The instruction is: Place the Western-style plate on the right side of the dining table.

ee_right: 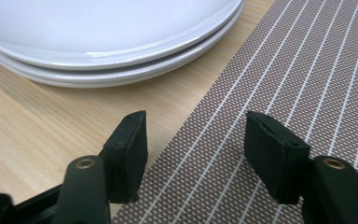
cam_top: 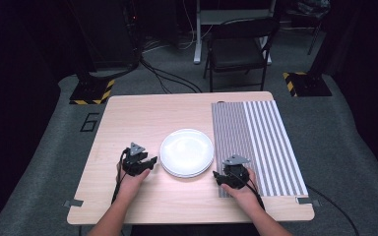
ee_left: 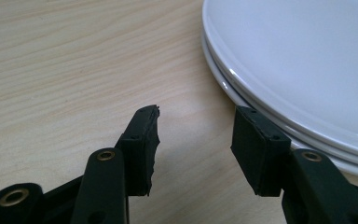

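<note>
A stack of white plates [cam_top: 186,152] sits on the wooden table [cam_top: 138,118] near its middle front. My left gripper [cam_top: 150,161] rests just left of the stack, jaws open with bare wood between them; in the left gripper view [ee_left: 196,135] the plates' rim [ee_left: 279,70] lies just beyond the right jaw. My right gripper [cam_top: 218,176] sits at the stack's lower right, open and holding nothing. In the right gripper view [ee_right: 196,140] its jaws straddle the edge of a striped placemat [ee_right: 284,93], with the plates [ee_right: 112,42] ahead to the left.
A brown-grey striped placemat [cam_top: 229,132] and a lighter striped one [cam_top: 273,142] cover the table's right part. Beyond the table stand a dark folding chair [cam_top: 238,46] and two stand bases with yellow-black tape [cam_top: 91,91] [cam_top: 305,83].
</note>
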### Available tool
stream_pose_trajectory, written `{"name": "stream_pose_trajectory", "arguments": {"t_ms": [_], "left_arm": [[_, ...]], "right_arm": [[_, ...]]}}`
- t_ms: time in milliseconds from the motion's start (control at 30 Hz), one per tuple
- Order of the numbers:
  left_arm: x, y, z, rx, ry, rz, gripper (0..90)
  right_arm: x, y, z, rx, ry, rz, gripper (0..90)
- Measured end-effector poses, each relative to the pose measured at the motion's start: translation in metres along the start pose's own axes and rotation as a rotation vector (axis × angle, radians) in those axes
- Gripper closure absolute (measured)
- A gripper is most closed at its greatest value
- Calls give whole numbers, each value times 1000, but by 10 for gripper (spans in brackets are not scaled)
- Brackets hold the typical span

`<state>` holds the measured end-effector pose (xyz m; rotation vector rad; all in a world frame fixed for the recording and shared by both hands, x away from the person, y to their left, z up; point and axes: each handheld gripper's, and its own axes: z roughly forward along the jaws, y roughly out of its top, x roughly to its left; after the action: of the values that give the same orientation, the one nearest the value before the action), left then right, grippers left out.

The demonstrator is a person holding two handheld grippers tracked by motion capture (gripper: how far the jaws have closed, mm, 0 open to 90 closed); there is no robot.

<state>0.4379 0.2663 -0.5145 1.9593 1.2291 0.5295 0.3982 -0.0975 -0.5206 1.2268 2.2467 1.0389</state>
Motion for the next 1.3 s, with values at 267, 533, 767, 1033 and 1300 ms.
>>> {"name": "stream_pose_trajectory", "arguments": {"t_ms": [267,533,767,1033,1300], "left_arm": [[-1,11,-11,7,-20,-44,498],[-1,26,-20,-2,-66,-53,517],[0,40,-26,-17,-73,-50,509],[-3,49,-24,-15,-99,-42,531],[-5,54,-19,-34,-95,-75,550]], "right_arm": [[-6,13,-8,20,21,16,451],[-7,24,-16,3,20,5,487],[-14,37,-18,-10,11,34,494],[-17,50,-15,-29,20,37,502],[-19,60,-10,-40,24,52,502]]}}
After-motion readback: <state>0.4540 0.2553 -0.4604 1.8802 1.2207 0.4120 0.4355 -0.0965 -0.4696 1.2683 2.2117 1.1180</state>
